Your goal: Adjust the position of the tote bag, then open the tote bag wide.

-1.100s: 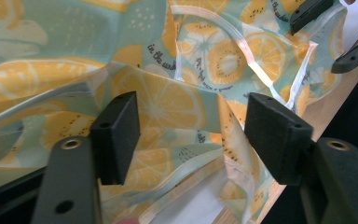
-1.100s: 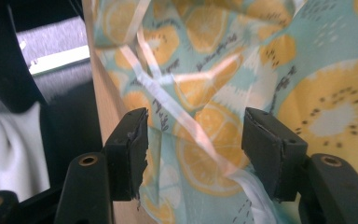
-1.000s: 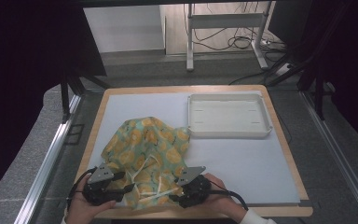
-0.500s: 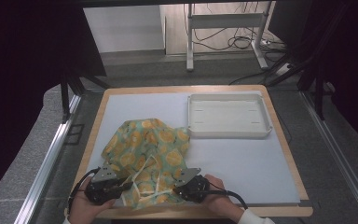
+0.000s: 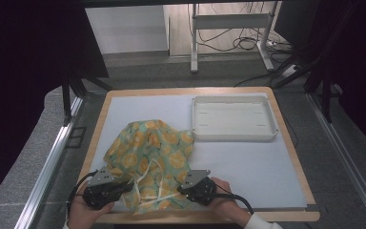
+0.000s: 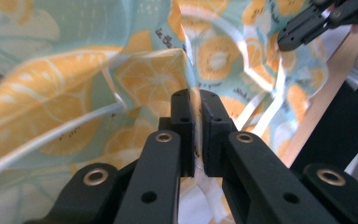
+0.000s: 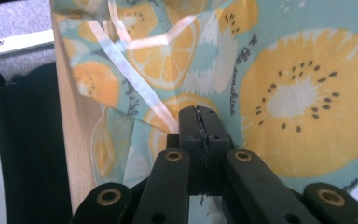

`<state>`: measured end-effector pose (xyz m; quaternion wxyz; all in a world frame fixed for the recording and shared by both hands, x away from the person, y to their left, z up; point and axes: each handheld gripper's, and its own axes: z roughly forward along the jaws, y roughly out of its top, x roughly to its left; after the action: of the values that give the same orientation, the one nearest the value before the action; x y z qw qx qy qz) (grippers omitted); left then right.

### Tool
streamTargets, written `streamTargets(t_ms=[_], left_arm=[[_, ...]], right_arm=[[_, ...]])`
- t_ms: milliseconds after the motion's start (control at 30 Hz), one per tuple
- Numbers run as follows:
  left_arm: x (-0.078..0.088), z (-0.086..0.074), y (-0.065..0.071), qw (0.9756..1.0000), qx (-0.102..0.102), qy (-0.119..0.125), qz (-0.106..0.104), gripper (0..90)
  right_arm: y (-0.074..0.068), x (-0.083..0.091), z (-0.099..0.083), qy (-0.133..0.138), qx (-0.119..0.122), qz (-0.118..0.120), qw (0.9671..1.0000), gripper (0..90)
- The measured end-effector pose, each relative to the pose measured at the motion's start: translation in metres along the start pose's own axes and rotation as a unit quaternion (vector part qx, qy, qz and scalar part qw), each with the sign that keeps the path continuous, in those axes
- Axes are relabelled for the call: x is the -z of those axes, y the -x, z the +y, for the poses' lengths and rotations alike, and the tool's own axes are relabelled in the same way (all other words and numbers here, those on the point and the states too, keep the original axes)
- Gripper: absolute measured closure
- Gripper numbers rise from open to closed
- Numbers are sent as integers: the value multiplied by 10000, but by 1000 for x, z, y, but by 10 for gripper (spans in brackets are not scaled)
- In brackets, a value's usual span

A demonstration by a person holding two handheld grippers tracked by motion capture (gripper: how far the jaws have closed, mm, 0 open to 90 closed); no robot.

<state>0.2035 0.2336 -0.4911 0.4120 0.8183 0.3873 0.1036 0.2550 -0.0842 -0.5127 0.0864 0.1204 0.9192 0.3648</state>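
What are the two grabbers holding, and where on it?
Both hold the fruit-print cloth. The left gripper pinches a raised fold of it near the table's front edge. The right gripper is clamped on its edge, beside a white ribbon.

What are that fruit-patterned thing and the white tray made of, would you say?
The fruit-patterned cloth looks like thin woven fabric, matte: it crumples into soft folds and carries printed citrus slices and lettering. Its white ribbons look glossy, perhaps satin or plastic. The white tray seems to be rigid moulded plastic, with smooth walls and rounded corners; I cannot be sure.
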Motion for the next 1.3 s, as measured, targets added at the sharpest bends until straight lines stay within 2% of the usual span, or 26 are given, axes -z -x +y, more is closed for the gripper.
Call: streamTargets(t_ms=[267,300,367,467,500,567,667,733,933,1033,1167,1300], left_arm=[[15,5,-3,9988,155,424,-165,869],[16,5,-3,9987,174,445,-189,870],[16,6,-3,9985,180,473,-209,871],[16,6,-3,9985,182,482,-204,872],[17,6,-3,9984,191,484,-202,872],[17,6,-3,9983,201,503,-191,872],[20,6,-4,9980,221,568,-157,874],[22,7,-5,9977,229,624,-149,874],[20,9,-7,9973,260,647,-225,875],[19,9,-7,9975,240,616,-243,875],[20,7,-8,9974,261,626,-230,875],[20,7,-8,9974,276,628,-219,874]], right_arm=[[1,6,2,197,-19,61,9998,887],[1,7,3,235,-1,70,9997,850],[-1,8,5,249,18,191,9995,710],[-7,6,10,305,198,283,9989,602],[-9,5,12,282,187,320,9989,567],[-8,1,13,193,228,385,9988,548],[-6,-8,14,87,121,542,9984,537],[-5,-13,14,4,142,630,9979,530],[-6,-19,14,-119,196,697,9973,527],[-7,-23,15,-201,316,753,9965,557],[-10,-31,13,-418,442,741,9954,639],[-9,-32,13,-391,372,735,9958,776]])
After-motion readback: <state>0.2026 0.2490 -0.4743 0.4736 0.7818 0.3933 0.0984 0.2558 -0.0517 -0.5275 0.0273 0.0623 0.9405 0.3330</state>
